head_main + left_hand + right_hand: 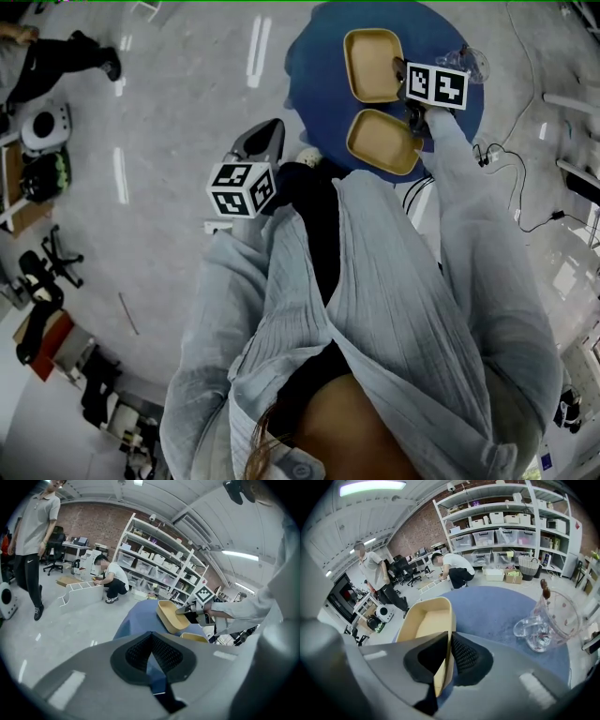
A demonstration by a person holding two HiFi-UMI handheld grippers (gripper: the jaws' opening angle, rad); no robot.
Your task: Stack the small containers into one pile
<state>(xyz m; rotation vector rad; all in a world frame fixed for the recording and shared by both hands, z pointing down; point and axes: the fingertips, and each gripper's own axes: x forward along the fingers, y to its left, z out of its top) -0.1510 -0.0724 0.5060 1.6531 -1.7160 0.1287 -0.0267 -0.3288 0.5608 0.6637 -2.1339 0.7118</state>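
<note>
Two small tan containers are on the round blue worktop [319,84], not yet piled. There is one glass pitcher [553,620], and there are two tongs.

The right tongs [450,639] are clamped on the long side wall of the far container [373,64], one pad inside the wall and one outside. I cannot tell whether that container is clear of the cloth. The near container [382,141] lies just beside it, towards the person and close to the worktop's near rim, with nothing inside it.

The left tongs [151,637] are closed with nothing between them. They are held out over the grey floor [178,112], off the worktop's left side and well apart from both containers.

The pitcher stands near the far right rim, beyond the right tongs. The whole left part of the blue top is bare, so that side is open.

Two other people are further off by the shelves [159,559], one standing and one crouched.
</note>
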